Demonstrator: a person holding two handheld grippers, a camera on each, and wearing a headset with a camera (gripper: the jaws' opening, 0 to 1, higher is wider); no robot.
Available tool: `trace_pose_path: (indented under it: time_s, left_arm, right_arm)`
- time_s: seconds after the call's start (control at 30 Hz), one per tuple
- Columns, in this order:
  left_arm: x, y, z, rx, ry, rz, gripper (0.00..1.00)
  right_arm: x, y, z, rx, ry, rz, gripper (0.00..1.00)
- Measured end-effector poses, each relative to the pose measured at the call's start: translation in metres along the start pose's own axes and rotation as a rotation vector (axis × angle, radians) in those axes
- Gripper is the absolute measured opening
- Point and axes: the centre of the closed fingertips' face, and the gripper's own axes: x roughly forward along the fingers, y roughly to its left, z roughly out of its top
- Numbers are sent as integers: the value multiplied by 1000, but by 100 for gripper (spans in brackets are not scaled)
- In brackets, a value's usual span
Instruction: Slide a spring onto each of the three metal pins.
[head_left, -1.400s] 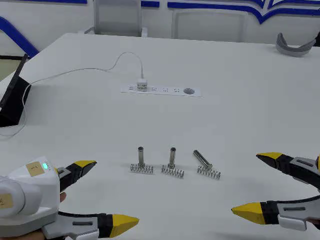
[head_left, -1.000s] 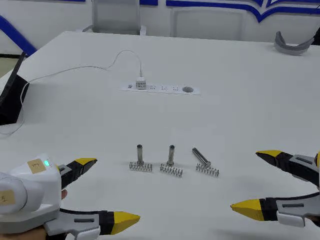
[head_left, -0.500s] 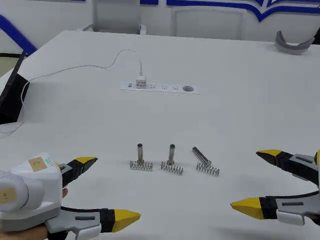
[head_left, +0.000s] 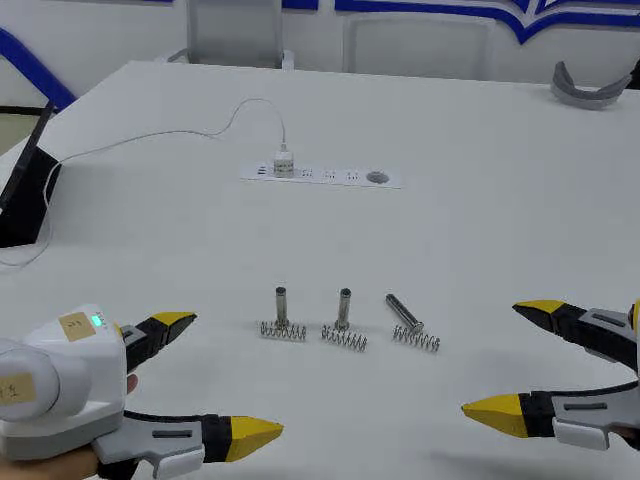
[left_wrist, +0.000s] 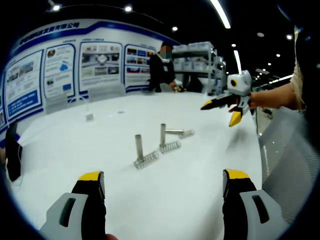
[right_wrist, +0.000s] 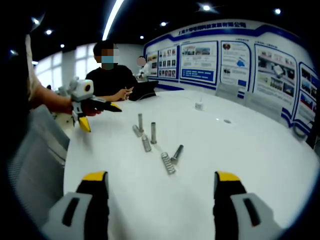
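three small wire springs lie on their sides in a row on the white worktop (head_left: 480, 230): the left spring (head_left: 283, 331), middle spring (head_left: 345, 340) and right spring (head_left: 417, 342), each just in front of a metal pin. the left pin (head_left: 281, 305) and middle pin (head_left: 344, 307) stand upright; the right pin (head_left: 403, 313) lies tipped over. the springs look light, squashy and apt to roll, so a gentle pinch across the coils near one end seems best, leaving the bore free. the pins look stiff, smooth and easily toppled. the left tongs (head_left: 228, 376) and right tongs (head_left: 495, 360) flank the row, both gaping wide and empty.
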Motion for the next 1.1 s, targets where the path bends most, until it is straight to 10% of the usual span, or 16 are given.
trace_pose_path:
  time_s: [1.1]
  left_arm:
    - [2,-2,0,-5,-3,10,99]
  right_arm:
    - [31,-27,19,49,62,-21,70]
